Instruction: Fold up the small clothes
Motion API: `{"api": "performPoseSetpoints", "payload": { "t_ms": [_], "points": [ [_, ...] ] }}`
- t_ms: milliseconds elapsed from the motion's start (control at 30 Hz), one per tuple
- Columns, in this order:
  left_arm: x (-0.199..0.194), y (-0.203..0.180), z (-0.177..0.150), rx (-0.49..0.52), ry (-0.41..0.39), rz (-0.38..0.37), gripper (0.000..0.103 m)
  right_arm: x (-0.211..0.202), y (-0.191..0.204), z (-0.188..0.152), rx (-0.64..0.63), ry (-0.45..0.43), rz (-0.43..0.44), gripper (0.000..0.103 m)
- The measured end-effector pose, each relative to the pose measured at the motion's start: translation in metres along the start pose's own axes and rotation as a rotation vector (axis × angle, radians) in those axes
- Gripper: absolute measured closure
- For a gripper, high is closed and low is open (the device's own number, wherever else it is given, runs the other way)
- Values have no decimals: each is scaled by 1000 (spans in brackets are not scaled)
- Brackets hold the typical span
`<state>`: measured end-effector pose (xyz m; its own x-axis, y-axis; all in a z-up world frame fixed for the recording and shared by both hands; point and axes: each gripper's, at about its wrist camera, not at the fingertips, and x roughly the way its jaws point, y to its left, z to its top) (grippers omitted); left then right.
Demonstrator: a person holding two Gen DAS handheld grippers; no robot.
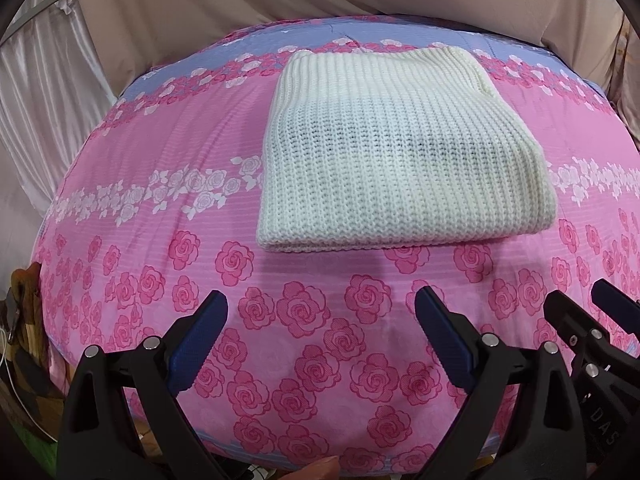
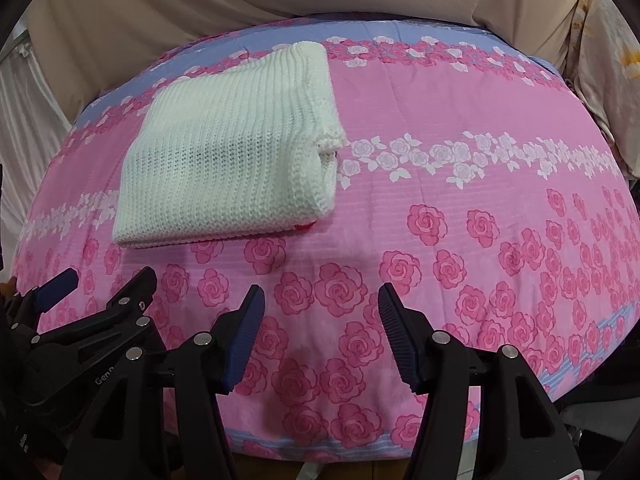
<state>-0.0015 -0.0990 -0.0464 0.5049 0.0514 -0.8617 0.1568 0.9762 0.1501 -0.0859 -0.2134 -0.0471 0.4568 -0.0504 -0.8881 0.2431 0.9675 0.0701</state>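
Note:
A cream-white knitted garment point(image 1: 400, 152) lies folded into a flat rectangle on the pink rose-print cloth point(image 1: 160, 140). It also shows in the right wrist view point(image 2: 224, 152), at the left, with its layered open edge and a small red spot facing right. My left gripper point(image 1: 320, 304) is open and empty, held above the cloth in front of the garment's near edge. My right gripper point(image 2: 320, 300) is open and empty, to the right of the left one and apart from the garment. The right gripper shows at the right edge of the left wrist view point(image 1: 588, 300).
The rose-print cloth point(image 2: 480, 208) covers a rounded table. Beige draped fabric point(image 1: 200, 8) hangs behind it, and pale curtains point(image 1: 40, 80) hang at the left. A light floral fabric point(image 2: 612, 60) lies at the far right. The cloth's near edge point(image 2: 360, 448) drops off below the grippers.

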Motion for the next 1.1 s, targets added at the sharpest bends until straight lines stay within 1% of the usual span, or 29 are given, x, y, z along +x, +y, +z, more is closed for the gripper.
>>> {"api": "performPoseSetpoints", "payload": {
  "t_ms": [1100],
  "points": [
    [1,1,-3,-1,7,13,11,1,11,-4,-6,6,-7,45]
  ]
}}
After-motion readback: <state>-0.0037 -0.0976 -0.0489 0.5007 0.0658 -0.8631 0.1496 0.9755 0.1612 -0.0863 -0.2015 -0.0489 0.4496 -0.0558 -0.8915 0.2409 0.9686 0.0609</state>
